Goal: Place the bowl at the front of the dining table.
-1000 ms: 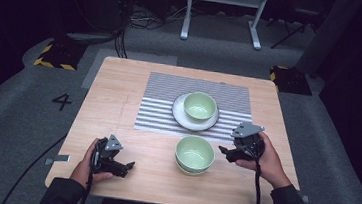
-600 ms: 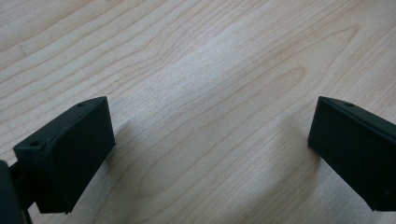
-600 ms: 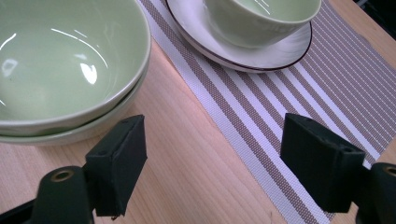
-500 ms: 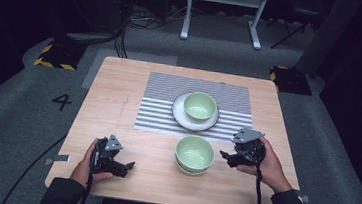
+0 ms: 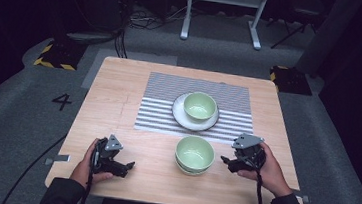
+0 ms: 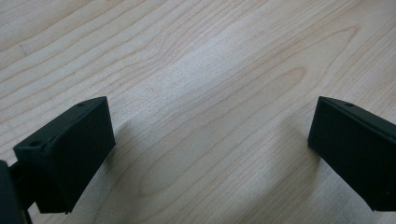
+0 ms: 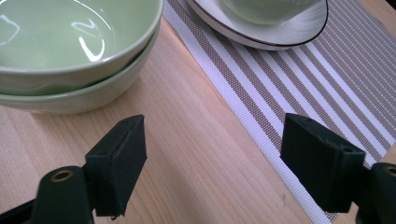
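Green stacked bowls [image 5: 194,155] sit between both grippers, touching neither.

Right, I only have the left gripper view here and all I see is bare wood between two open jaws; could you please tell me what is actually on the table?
Observer: In the high view, a striped placemat lies on the table, with a white plate on it that holds a green bowl.
Operator: Thank you. Is there anything nearer to the person?
Observer: Yes, stacked green bowls sit on bare wood just off the mat; the right gripper view shows two, one nested in the other.
Operator: And where is the right gripper, please?
Observer: The right gripper is beside that stack, jaws wide apart with nothing between them, pointing toward it and the mat's edge.
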`<state>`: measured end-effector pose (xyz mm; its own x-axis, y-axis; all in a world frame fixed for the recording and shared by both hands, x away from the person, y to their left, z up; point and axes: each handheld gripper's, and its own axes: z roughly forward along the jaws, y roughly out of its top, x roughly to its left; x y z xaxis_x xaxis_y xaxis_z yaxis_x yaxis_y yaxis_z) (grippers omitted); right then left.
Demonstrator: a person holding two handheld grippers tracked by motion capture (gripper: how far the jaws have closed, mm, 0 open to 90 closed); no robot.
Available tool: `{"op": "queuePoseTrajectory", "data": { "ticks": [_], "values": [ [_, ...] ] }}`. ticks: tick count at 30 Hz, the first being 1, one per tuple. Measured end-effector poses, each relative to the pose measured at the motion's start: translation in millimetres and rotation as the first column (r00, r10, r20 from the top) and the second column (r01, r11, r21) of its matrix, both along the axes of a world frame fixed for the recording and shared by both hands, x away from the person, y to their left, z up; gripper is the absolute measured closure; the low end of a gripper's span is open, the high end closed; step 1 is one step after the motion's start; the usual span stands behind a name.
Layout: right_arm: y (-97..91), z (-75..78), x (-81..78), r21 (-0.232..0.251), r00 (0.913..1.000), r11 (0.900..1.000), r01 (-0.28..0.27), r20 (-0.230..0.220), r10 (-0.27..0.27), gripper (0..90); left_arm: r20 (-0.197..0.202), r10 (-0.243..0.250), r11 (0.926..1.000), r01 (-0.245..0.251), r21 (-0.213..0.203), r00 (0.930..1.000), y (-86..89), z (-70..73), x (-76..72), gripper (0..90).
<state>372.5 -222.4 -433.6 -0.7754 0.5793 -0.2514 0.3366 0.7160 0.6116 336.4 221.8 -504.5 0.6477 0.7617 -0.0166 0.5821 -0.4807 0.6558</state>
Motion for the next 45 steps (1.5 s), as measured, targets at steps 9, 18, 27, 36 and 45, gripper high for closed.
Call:
{"op": "queuePoseTrajectory", "data": {
  "ticks": [9,18,27,36,45],
  "values": [
    [-7.3,-13.0,-5.1,-0.001,0.9999,0.9999,0.01,-0.012,-0.01,23.2,-0.001,0.002,1.0,-0.002,0.0,1.0,0.1,0.0,-0.3,0.4],
    [-13.1,-21.8,-8.3,0.002,0.9994,0.9996,0.029,-0.017,-0.029,23.8,-0.001,0.003,1.0,-0.003,0.001,1.0,0.2,0.1,-0.4,0.4],
    [-21.0,-33.7,-11.1,0.012,0.9982,0.999,0.043,-0.042,-0.043,23.9,-0.001,0.002,1.0,-0.002,0.001,1.0,0.2,0.1,-0.4,0.4],
    [-27.0,-44.7,-15.4,-0.003,0.9969,0.9982,0.06,-0.05,-0.061,23.8,-0.001,0.003,1.0,-0.003,0.001,1.0,0.2,0.1,-0.4,0.4],
    [-37.0,-50.8,-21.1,0.042,0.9964,0.997,0.065,-0.056,-0.063,23.7,-0.001,0.003,1.0,-0.003,0.001,1.0,0.2,0.1,-0.4,0.4]
  ]
}}
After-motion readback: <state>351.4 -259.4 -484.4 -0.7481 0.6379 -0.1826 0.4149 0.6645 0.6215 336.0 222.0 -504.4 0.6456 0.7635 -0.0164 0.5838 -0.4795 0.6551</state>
